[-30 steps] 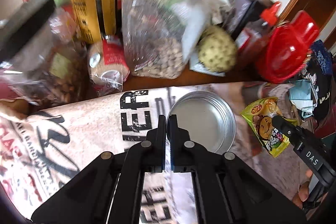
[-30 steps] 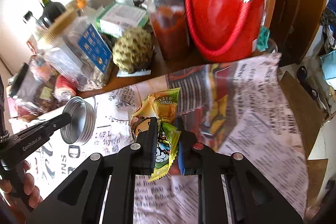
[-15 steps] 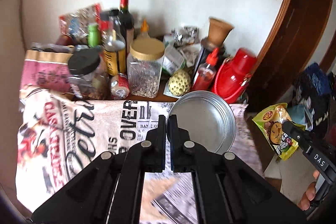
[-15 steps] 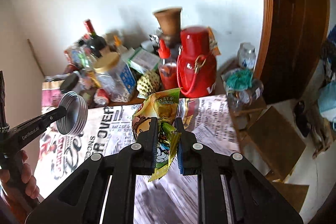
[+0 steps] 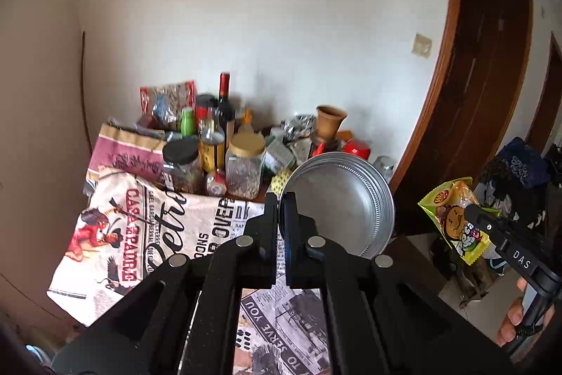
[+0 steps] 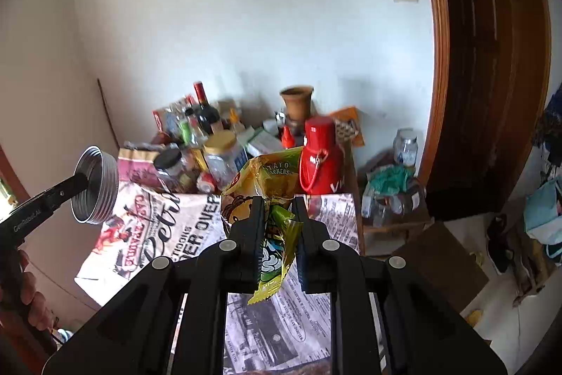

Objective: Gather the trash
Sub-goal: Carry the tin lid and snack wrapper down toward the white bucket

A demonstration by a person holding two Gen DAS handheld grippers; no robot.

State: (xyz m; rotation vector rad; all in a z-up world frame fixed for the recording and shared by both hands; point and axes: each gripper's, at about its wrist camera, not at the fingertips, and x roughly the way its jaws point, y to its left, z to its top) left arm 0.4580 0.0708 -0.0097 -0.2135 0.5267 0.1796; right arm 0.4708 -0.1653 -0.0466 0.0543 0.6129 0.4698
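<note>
My left gripper [image 5: 280,199] is shut on the rim of a round silver metal lid [image 5: 342,202], held up in the air well above the table. The same lid [image 6: 95,185] shows at the left of the right wrist view, at the tip of the left gripper [image 6: 82,180]. My right gripper [image 6: 277,202] is shut on a crumpled yellow-green snack wrapper [image 6: 270,192], which hangs down between its fingers. In the left wrist view that wrapper [image 5: 453,220] appears at the right in the right gripper [image 5: 469,211], with a hand below.
A table covered with a printed newspaper-style cloth [image 5: 151,231] lies below. Its far side is crowded: gold-lidded jar [image 5: 246,167], wine bottle [image 5: 224,104], red jug [image 6: 319,160], clay pot [image 6: 296,101]. A dark wooden door frame [image 6: 439,65] stands right; cardboard and clutter lie on the floor [image 6: 439,248].
Both grippers have risen and pulled back from the table, so the table and its clutter look smaller and farther away. The lid and the wrapper stay gripped.
</note>
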